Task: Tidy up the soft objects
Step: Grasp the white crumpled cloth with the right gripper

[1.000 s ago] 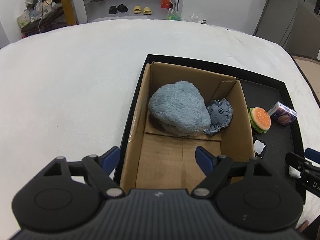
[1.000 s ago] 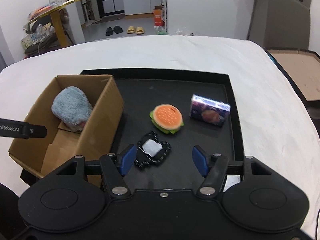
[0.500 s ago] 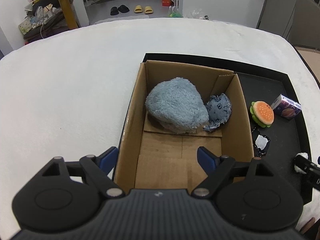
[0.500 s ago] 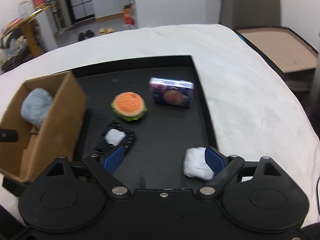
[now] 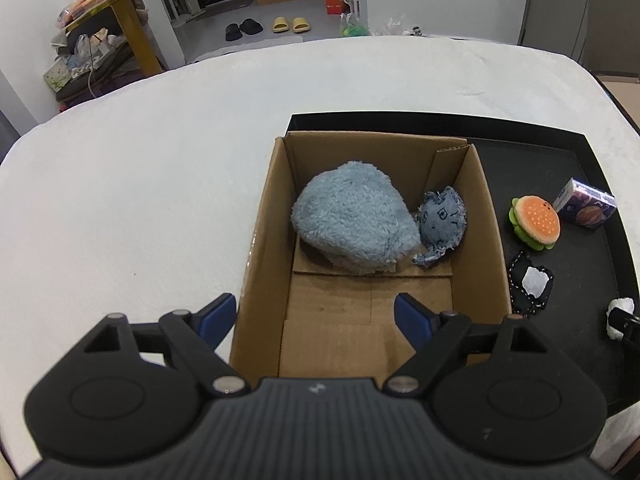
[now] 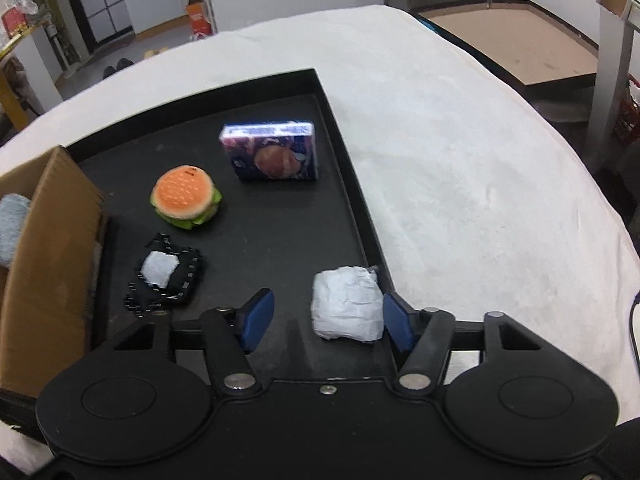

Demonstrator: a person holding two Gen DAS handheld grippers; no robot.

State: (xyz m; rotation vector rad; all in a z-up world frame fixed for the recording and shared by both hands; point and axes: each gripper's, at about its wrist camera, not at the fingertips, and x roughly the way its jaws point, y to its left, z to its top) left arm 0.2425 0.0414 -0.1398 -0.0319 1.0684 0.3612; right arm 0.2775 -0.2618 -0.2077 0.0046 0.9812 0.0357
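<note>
A cardboard box (image 5: 256, 240) stands in a black tray (image 5: 588, 184) and holds a fluffy blue plush (image 5: 352, 220) and a small denim toy (image 5: 442, 220). My left gripper (image 5: 316, 320) is open and empty above the box's near end. On the tray lie a burger plush (image 6: 186, 196), a black-and-white pouch (image 6: 164, 276), a purple packet (image 6: 272, 156) and a white soft lump (image 6: 346, 308). My right gripper (image 6: 326, 320) is open, with the white lump between its fingers against the right pad.
The tray sits on a white cloth-covered table (image 5: 140, 184). The tray's right rim (image 6: 352, 188) runs beside the white lump. Beyond the table are a yellow side table (image 5: 132, 28) with clutter and slippers (image 5: 288, 24) on the floor.
My right gripper has swung right and dropped toward the tray's near right corner, bringing the white lump between its fingers. My left gripper has drawn back and up slightly over the box.
</note>
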